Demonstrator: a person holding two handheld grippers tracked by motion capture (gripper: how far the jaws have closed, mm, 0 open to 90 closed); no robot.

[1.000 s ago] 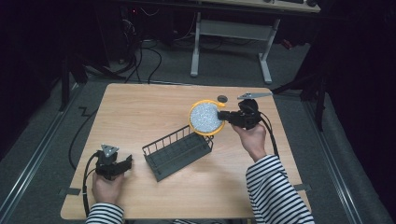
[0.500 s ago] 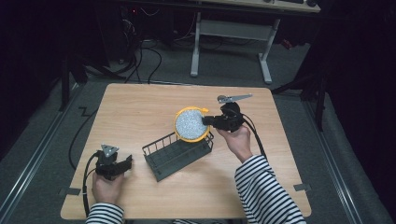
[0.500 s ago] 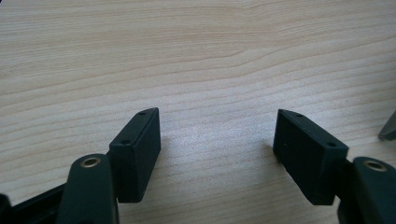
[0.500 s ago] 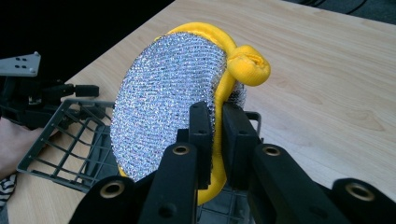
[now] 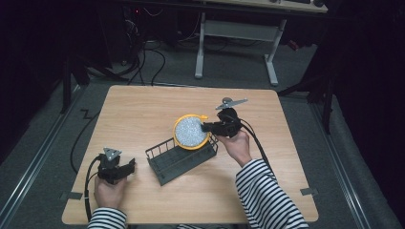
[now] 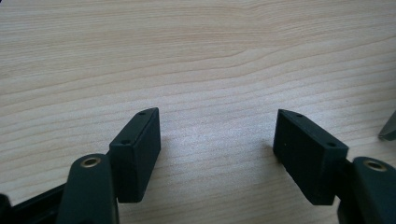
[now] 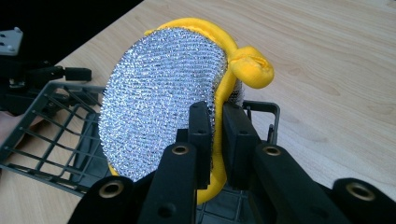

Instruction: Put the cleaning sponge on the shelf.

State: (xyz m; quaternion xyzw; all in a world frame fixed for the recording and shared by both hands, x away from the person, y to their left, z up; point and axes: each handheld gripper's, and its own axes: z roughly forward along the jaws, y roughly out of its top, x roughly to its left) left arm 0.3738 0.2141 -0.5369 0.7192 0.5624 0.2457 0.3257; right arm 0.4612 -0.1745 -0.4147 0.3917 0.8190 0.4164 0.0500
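Note:
My right gripper (image 5: 206, 127) is shut on the rim of a round scouring pad (image 5: 191, 132) with a silver mesh face and a yellow edge. In the right gripper view the pad (image 7: 163, 98) stands on edge between the jaws, just above the right end of a dark wire rack (image 7: 51, 135). From above, that rack (image 5: 179, 157) lies at the table's middle, with the pad over its far right corner. My left gripper (image 5: 128, 168) rests near the table's front left corner, to the left of the rack. Its jaws stand wide apart over bare wood (image 6: 215, 140), nothing between them.
The wooden table (image 5: 143, 109) is bare behind and to the left of the rack. Cables trail from both grippers toward the front edge. A white-legged desk frame (image 5: 234, 43) and floor cables lie beyond the table's far edge.
My right gripper has carried the pad leftward and down, from beyond the rack's right end to just above its right corner. The left gripper has stayed where it was.

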